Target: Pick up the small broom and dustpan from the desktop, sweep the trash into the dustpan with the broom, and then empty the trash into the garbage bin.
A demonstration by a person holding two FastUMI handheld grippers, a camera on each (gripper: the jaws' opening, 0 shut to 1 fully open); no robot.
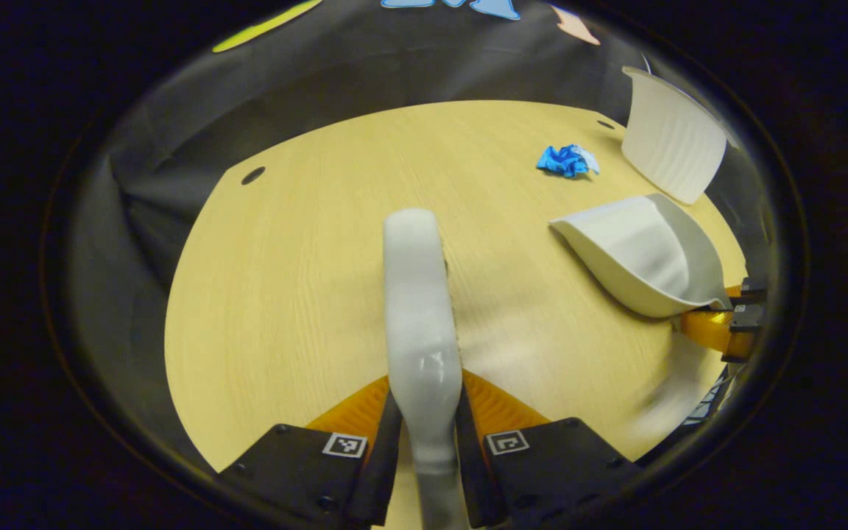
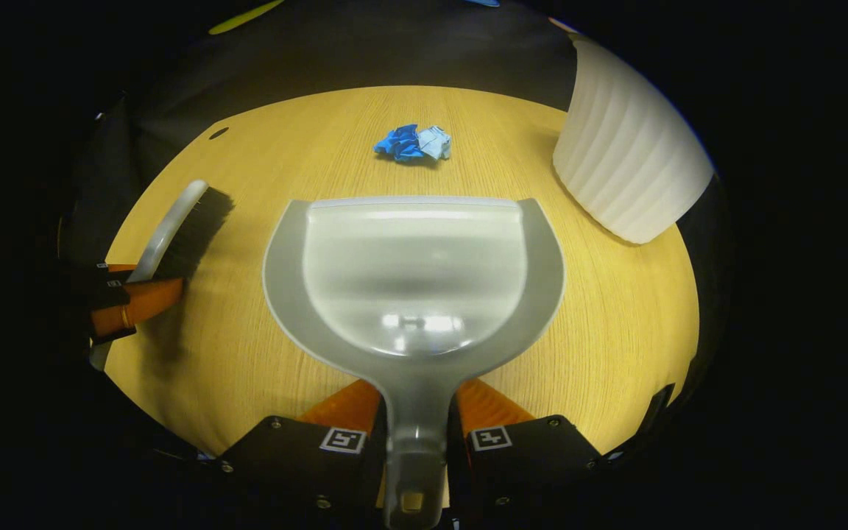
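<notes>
Closest in, the right gripper (image 2: 413, 449) has its two fingers pinched on the handle of the dustpan (image 2: 413, 272), pan stretching straight ahead with its front lip aimed at the trash (image 2: 413, 142), a crumpled blue wad lying a bit beyond the lip on the desktop (image 2: 615, 331). The left gripper (image 1: 424, 442) is clamped the same way on the broom (image 1: 420, 309), handle running forward, bristles off to the left side in the right gripper view. So both tools look picked up, and sweeping is the step now, I'd say. Next move probably needs the broom brought round behind the wad and the pan lip set flat on the wood. The garbage bin (image 2: 626, 169) sits at the far right, near the wad.
</notes>
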